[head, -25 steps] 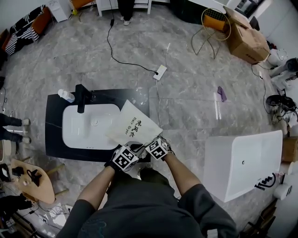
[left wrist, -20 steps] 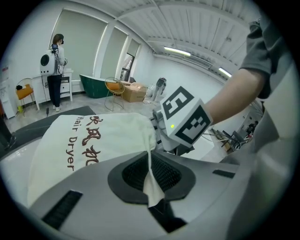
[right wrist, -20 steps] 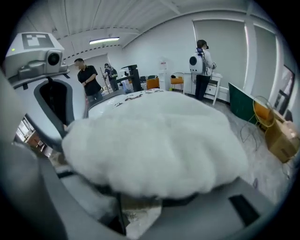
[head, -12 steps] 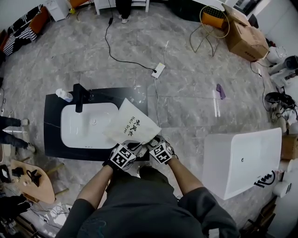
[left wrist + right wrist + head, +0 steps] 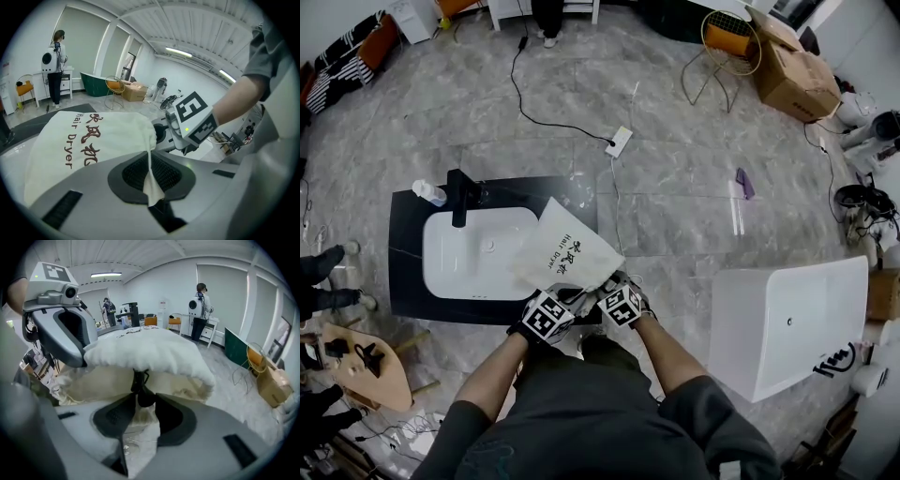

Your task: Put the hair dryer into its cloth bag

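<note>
Head view: I see a dark surface (image 5: pixel 408 281) with a white basin (image 5: pixel 469 258) on a grey marble floor (image 5: pixel 675 216). The cloth bag (image 5: pixel 567 258) overlaps the basin's right rim.

Left gripper view: the left tool (image 5: pixel 151 187) is clamped on the bag's edge.

Right gripper view: the right tool (image 5: pixel 140 404), whose jaws have just been closing, pinches a black cord (image 5: pixel 139 387) at the bag's mouth.

The cloth bag (image 5: pixel 567 255) carried the words "Hair Dryer" in brown-red print on its face, readable in the head view and the left gripper view. Three Chinese characters in the same colour ran just beside them. Right of the bag, a black logo on a white box (image 5: pixel 769 319) was too small to read.
</note>
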Motion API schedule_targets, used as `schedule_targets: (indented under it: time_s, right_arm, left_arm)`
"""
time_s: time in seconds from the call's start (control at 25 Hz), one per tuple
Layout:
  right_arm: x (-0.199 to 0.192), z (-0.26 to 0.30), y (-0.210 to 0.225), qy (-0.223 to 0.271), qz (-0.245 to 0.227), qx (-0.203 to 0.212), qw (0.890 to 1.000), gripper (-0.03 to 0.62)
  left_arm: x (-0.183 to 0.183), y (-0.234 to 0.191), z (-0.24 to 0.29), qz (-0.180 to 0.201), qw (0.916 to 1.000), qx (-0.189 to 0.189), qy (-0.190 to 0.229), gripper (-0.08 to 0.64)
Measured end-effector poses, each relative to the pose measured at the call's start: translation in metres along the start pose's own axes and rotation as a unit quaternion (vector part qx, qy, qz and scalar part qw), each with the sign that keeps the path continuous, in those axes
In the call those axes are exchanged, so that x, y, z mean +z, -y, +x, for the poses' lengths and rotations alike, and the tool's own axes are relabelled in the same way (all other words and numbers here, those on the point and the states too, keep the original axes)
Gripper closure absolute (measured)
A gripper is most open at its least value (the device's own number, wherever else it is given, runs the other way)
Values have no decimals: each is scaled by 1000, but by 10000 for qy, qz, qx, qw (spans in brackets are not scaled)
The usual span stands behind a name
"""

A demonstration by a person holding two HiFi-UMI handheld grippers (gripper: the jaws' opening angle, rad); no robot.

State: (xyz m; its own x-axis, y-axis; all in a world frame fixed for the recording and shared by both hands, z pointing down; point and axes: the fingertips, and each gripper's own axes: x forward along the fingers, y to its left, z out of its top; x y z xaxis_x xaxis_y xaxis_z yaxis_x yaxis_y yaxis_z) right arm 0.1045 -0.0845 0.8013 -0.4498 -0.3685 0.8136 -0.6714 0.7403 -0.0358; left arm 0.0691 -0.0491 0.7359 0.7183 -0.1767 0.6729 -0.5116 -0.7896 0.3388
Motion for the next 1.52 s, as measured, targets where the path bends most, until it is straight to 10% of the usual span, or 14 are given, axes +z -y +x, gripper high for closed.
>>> schedule_targets:
  time_s: [0.32,0.6,0.88,1.16,1.52]
  right_arm:
    - [-7,-7,2,-91,-83,53,9999,454]
    - [-37,-26,13,-347,-16,-66,9994,453]
    - [-33,-37,32,-273,191,-183,9993,453]
    - [-26,-43,60,-17,1434,24,9897,430]
    - [-10,-42,76,354,3186,877,9432,428]
  left_arm:
    - [0,-1,0,-65,9999,102,56,534]
    - [-35,33,29,642,9962,-181,-564,356]
    - [-30,14,24,381,9987,50,-346,351]
    - [-16,-52,-28,-367,9959,787,246,330]
    - [-53,-169,-113,-1571,9648,2017,615,275]
